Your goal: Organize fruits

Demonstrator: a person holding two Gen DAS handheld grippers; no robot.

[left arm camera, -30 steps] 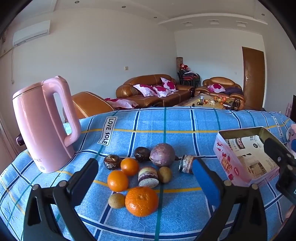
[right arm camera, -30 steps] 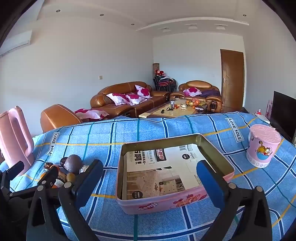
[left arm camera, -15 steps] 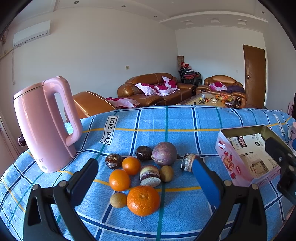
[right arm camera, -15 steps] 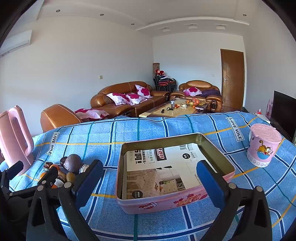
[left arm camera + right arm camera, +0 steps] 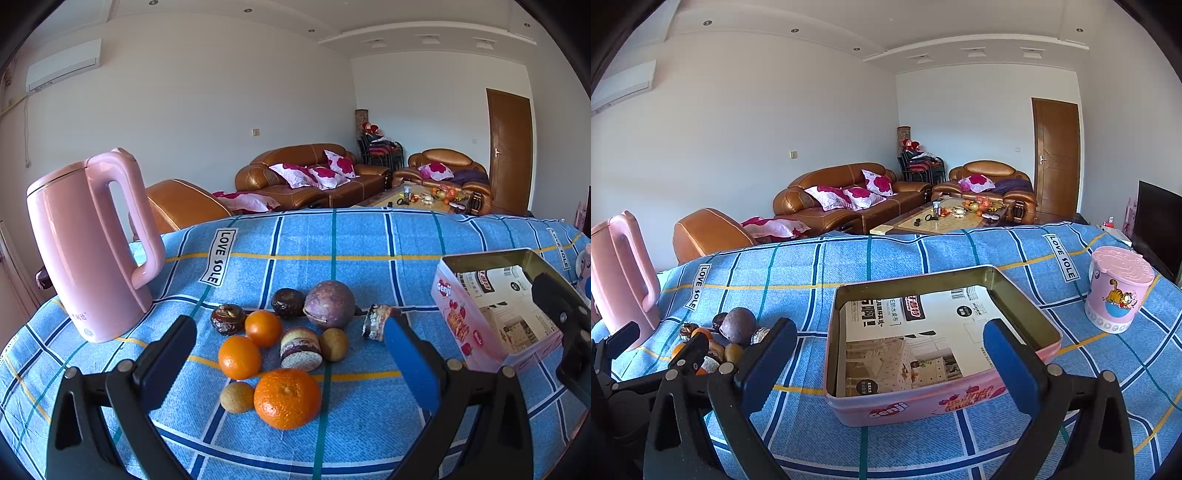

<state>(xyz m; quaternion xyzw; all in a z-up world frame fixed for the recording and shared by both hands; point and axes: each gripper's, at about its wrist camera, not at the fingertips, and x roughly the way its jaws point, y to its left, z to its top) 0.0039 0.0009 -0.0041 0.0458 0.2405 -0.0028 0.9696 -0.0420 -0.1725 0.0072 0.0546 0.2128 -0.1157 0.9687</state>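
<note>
Left gripper (image 5: 288, 354): jaws wide apart, holding nothing, above the near bench edge.
Big orange (image 5: 287, 398): nearest fruit, straight ahead between these jaws; round, so no long axis.
Right gripper (image 5: 890, 354): jaws wide, empty, facing the pink tin (image 5: 923, 406).
Fruit pile (image 5: 280, 332): left of the tin; the left hand is nearer.
Tin: no fruit inside.

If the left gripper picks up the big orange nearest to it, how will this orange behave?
The big orange is round, so a nudge would probably roll it. Its dimpled peel likely grips well. The open left gripper looks wide enough for it.
</note>
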